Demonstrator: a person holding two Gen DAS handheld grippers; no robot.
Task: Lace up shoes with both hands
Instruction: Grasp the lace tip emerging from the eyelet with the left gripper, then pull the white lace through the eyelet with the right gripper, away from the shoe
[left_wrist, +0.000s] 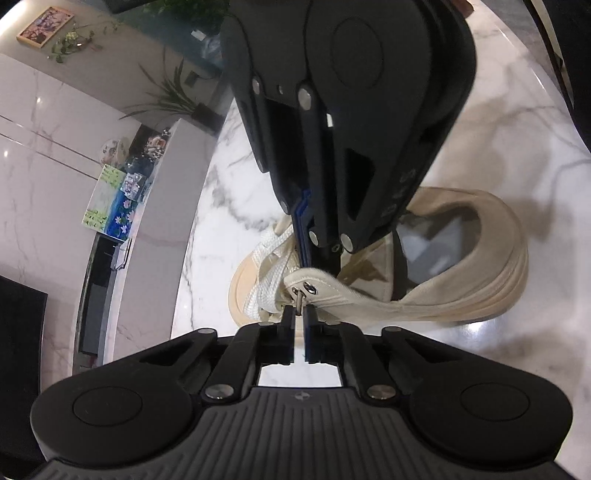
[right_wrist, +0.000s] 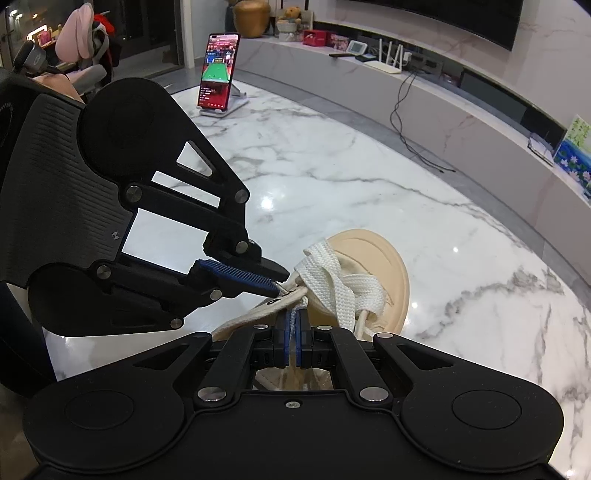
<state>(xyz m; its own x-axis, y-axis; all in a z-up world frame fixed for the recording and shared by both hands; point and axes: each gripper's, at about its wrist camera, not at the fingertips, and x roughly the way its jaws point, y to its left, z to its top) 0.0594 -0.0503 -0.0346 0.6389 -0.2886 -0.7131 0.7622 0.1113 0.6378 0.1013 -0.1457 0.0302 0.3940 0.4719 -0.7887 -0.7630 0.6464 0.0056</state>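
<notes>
The right tongs (left_wrist: 314, 254) hide the shoe's (left_wrist: 461, 266) tongue (upper eyelets too); its heel blurs.

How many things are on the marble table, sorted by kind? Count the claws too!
Shoe: 1
Lace: 1
Phone: 1
Phone stand: 1
Claws: 2, the left claw and the right claw
Total: 6
</notes>
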